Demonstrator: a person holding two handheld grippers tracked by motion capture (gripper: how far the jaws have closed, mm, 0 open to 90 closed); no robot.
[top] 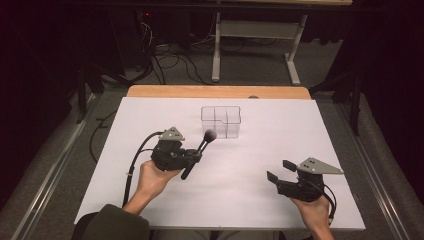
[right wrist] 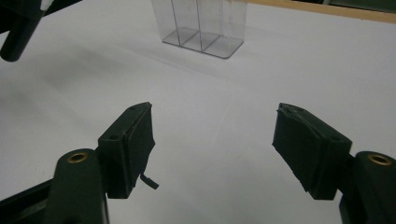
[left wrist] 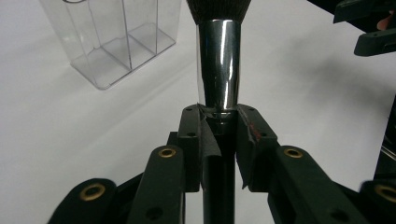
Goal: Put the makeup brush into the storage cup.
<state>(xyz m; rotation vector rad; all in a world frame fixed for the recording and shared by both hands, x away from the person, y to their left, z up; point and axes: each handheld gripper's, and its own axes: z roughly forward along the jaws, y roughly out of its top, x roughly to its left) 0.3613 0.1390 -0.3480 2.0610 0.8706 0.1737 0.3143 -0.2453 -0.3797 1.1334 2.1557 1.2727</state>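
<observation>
Two grippers over white table, one loaded.
Right gripper (right wrist: 215, 140) nearest: jaws wide apart, nothing between, above bare table (top: 240, 190). Left gripper (left wrist: 219, 135) clamps brush (left wrist: 219, 70) by its black handle just under the chrome ferrule; bristles cut off at frame top, handle end hidden behind jaws. Farther back, clear organizer (top: 221, 121) stands upright, apart from brush; its dividers are hard to count.

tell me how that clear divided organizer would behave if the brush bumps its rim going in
The clear organizer looks thin-walled and empty, so it is probably light and would likely slide on the smooth white table rather than resist. It stands fairly tall on a narrow base, so a push near the rim might tip it. The brush looks rigid in the left gripper, so its handle would not cushion a bump.
</observation>
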